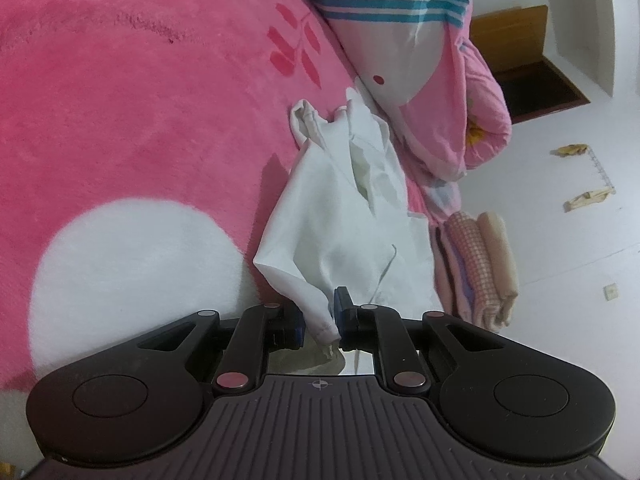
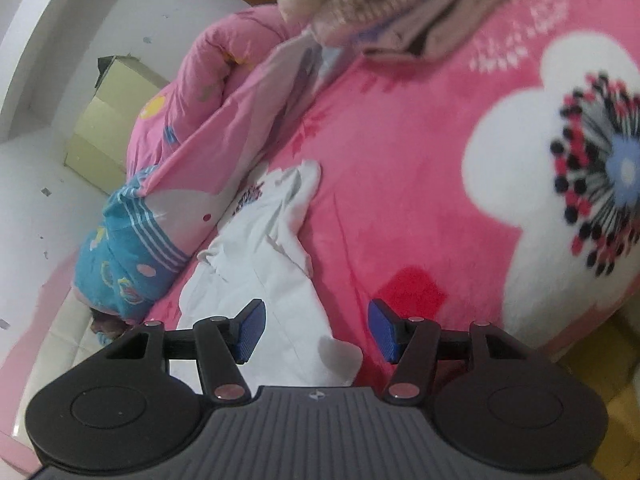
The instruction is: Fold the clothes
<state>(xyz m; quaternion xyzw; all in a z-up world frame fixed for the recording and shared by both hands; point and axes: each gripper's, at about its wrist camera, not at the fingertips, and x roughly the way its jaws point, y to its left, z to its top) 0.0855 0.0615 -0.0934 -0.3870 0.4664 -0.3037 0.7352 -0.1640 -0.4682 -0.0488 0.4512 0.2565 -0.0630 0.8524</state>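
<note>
Left gripper (image 1: 320, 322): blue pads pinched on a cuff or hem end of the white garment (image 1: 344, 216), cloth bunched between them and hanging just below. Right gripper (image 2: 317, 330): jaws spread wide, nothing between the pads; it hovers over the near end of the same garment (image 2: 260, 264), contact not discernible.

White garment lies crumpled on the pink floral blanket (image 1: 140, 120), long axis running from the gripper end away toward the far side, along the edge of the rolled quilt (image 1: 432, 92). In the left wrist view the near end is lifted and taut into the pads, the far end is a twisted knot of fabric touching the quilt. A thin cord or seam line shows on the right part of the cloth.

Right wrist view only: a dark printed motif (image 2: 248, 196) at the garment's far end, next to the quilt (image 2: 180, 184); too blurred to read. Also a large white flower with dark-dotted centre (image 2: 600, 184) on the blanket (image 2: 400, 200) to the right.

Left wrist view only: the pinched cuff itself, and a folded stack of clothes (image 1: 480, 268) just right of the garment, checked and beige layers. The stack appears blurred and cut off at the top in the right wrist view (image 2: 380, 4).

Garment type unclear; sleeves or legs not distinguishable. Beyond the bed: pale floor, a wooden piece of furniture (image 1: 508, 40) at far right in the left view.
</note>
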